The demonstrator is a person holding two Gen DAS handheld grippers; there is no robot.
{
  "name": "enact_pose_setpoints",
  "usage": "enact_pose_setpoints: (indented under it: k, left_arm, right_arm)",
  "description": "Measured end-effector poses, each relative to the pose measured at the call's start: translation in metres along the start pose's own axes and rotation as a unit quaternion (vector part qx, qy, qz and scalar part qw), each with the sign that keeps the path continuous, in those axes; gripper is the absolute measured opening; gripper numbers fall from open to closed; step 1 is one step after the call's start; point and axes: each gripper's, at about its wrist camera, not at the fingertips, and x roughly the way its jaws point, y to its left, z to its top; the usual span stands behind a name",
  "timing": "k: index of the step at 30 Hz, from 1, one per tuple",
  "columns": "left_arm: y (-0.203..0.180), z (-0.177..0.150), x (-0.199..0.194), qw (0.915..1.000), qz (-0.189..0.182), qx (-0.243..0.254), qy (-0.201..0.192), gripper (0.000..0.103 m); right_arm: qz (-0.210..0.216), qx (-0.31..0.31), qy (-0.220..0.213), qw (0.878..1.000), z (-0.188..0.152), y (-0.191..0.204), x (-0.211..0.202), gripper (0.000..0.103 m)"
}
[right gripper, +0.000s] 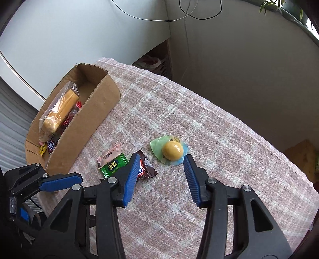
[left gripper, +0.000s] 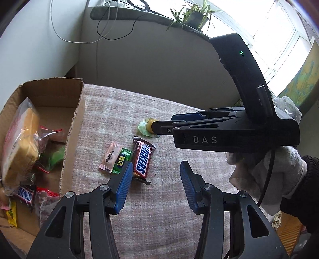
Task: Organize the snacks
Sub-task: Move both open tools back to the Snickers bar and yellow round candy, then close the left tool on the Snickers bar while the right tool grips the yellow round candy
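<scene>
- Left gripper (left gripper: 156, 184) hangs nearest its camera, fingers spread with nothing between them, tips just over the Snickers bar (left gripper: 142, 159)
- That bar lies flat on the surface, touching a green candy (left gripper: 121, 160) which overlaps a pink candy (left gripper: 110, 157); all three look light, with slick, crinkly wrappers, so my guess is a pinch across the bar's narrow width will hold better than one on its flared ends
- Right gripper (right gripper: 161, 158) comes in lower, fingers apart and empty, one tip beside the egg-shaped sweet (right gripper: 172, 150)
- That sweet is a yellow dome on a thin green film, set apart from the other three; it looks smooth and likely to slip, so I'd take it by the dome's sides, not the flimsy film
- Cardboard box (left gripper: 74, 127) stands just past the candies, open on top, already holding a wrapped cake (left gripper: 21, 145) and more small packets
- Surface is covered by a pink checked cloth (right gripper: 209, 139), soft and a little nubby
- Beyond: pale walls, dangling cables (left gripper: 103, 27), a potted plant (left gripper: 194, 15) on a dark ledge by a bright window
</scene>
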Motion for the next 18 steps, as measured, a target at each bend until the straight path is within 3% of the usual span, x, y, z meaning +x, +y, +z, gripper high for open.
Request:
enact_pose_setpoints:
  k: [5, 8, 18]
  left_arm:
    - [0.003, 0.0, 0.019, 0.9998, 0.021, -0.007, -0.002, 0.047]
    - [0.004, -0.001, 0.026, 0.9996, 0.028, -0.006, 0.0, 0.047]
    - [0.006, 0.001, 0.048, 0.9991, 0.039, 0.003, 0.013, 0.043]
  right_arm:
    - [0.011, -0.009, 0.002, 1.0, 0.004, -0.003, 0.014, 0.03]
    - [-0.008, -0.022, 0.003, 1.0, 0.004, -0.002, 0.019, 0.03]
    - [-0.006, -0.035, 0.017, 0.999, 0.006, 0.0, 0.033, 0.03]
